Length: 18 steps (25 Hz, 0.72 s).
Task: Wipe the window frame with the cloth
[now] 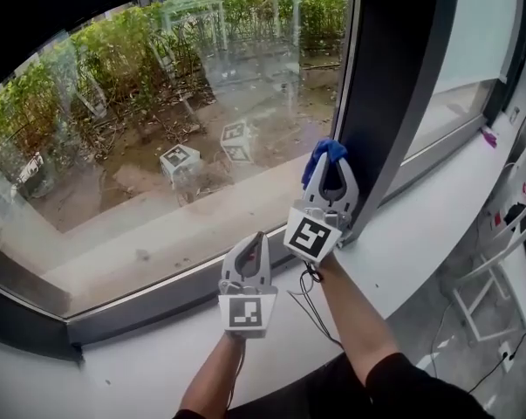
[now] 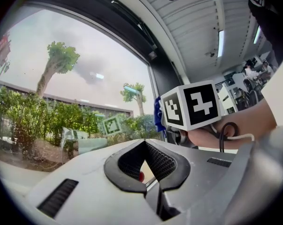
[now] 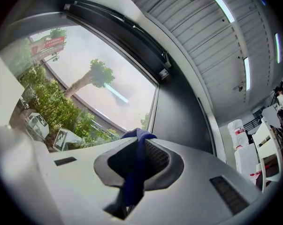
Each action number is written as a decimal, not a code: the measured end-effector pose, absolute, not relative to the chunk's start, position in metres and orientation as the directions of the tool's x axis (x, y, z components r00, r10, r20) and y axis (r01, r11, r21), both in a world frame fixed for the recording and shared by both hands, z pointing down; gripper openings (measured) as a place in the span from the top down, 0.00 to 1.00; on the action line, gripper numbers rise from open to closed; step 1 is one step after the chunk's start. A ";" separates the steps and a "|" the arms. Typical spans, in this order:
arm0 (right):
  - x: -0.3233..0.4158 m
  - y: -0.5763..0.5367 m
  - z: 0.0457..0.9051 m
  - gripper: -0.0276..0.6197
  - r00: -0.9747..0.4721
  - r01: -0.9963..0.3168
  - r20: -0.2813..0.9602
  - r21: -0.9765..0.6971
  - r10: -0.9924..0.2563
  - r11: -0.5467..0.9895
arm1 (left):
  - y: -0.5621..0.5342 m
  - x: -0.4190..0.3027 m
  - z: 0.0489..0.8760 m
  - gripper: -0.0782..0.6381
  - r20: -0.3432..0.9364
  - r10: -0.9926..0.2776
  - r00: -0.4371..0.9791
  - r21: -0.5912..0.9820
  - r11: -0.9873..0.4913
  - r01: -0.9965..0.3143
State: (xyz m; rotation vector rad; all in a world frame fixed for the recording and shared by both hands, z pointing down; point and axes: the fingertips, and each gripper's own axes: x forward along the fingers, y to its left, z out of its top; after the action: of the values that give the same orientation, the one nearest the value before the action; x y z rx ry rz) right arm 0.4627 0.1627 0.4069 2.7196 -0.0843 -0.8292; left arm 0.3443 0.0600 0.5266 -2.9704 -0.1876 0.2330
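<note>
**Right gripper clamped on the cloth at the window frame; left gripper closed and empty.**

Head view: the right gripper (image 1: 335, 166) presses a blue cloth (image 1: 325, 152) to the dark window frame (image 1: 393, 103) at 1 o'clock, and only a tuft shows past the jaws. The left gripper (image 1: 256, 238), jaws together on nothing, sits at 6 o'clock over the white sill (image 1: 437, 225). The marker cubes (image 1: 313, 234) carry black-and-white squares, no lettering. Left gripper view: the jaws meet with nothing between them. The right gripper's cube hides most of the cloth, leaving a blue edge at 12 o'clock of the jaws. Right gripper view: the cloth runs pinched between the jaws. The print on a red sign (image 3: 49, 42) outside at 10 o'clock is too small to read.
</note>
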 end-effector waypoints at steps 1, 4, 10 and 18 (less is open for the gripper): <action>0.463 0.163 0.409 0.92 0.833 0.031 -0.535 0.300 -0.142 -0.953 | 0.060 0.344 0.527 0.88 -0.144 0.139 0.980 -0.160 -0.980 0.115; 0.463 0.164 0.413 0.92 0.835 0.035 -0.530 0.320 -0.148 -0.947 | 0.059 0.347 0.528 0.88 -0.143 0.131 0.981 -0.149 -0.983 0.110; 0.464 0.162 0.424 0.92 0.841 0.024 -0.518 0.321 -0.154 -0.947 | 0.056 0.350 0.534 0.88 -0.132 0.132 0.982 -0.157 -0.981 0.110; 0.469 0.163 0.441 0.92 0.874 0.013 -0.465 0.310 -0.139 -0.951 | 0.057 0.351 0.533 0.88 -0.129 0.137 0.982 -0.154 -0.981 0.117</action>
State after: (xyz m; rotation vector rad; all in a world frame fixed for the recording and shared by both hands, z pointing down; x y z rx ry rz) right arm 0.4693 0.1632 0.4415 2.7408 -0.0948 -0.7126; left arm 0.3513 0.0565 0.5330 -2.9818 -0.1918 0.2089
